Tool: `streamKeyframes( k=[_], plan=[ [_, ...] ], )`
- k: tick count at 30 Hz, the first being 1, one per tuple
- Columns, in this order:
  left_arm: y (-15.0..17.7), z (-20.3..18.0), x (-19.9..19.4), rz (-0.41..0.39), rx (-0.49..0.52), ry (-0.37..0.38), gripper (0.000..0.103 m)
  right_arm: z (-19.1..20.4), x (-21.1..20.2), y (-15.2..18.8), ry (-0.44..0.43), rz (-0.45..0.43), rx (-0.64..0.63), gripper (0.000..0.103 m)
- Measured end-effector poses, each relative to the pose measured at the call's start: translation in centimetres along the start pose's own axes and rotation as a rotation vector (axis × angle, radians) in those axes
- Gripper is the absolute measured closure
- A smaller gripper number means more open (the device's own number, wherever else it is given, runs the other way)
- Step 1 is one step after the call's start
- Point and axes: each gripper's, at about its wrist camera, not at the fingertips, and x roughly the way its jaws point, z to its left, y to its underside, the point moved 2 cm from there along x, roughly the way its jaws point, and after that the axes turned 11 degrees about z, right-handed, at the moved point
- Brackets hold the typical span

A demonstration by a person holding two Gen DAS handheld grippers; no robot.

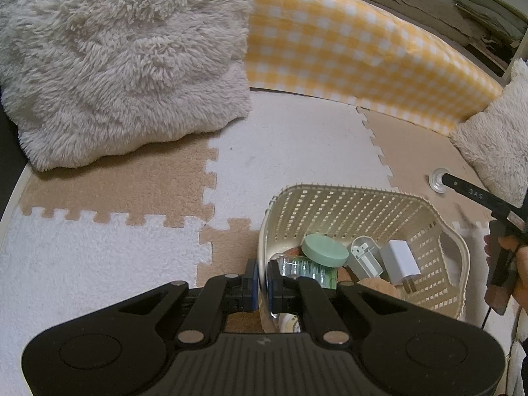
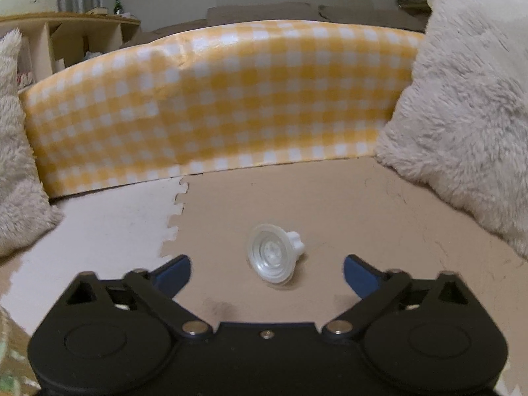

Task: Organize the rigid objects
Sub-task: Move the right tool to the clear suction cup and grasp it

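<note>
Most of what lies in the white basket (image 1: 363,204) is buried: the clear bottle (image 1: 303,269) and the brown things under the green round lid (image 1: 325,250) are covered by it, the grey casing (image 1: 364,257) and the left gripper (image 1: 262,280), so I can't tell what they are. The right gripper (image 1: 468,191) shows there only as one dark finger running off the picture's edge, its lettering too small to read, with part of a hand (image 1: 519,264) cut off beside it. On the right wrist's side the blue pads (image 2: 175,272) are smeared, and the shelf (image 2: 66,33) behind the checked board (image 2: 231,99) is too dim to sort out.
</note>
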Motion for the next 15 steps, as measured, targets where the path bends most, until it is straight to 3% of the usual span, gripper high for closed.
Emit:
streamKeyframes(
  k=[6,11,15],
  plan=[
    [0.0,0.0,0.2,0.005,-0.001,0.006,0.098,-0.2,1.3,-0.4,-0.013,-0.003,0.001,0.048],
    [0.0,0.0,0.5,0.014,0.005,0.004,0.097,-0.1,2.4,-0.3,-0.004,0.01,-0.001,0.059],
    [0.0,0.0,0.5,0.014,0.004,0.005,0.097,-0.3,2.6,-0.3,0.018,0.014,-0.004,0.085]
  ],
)
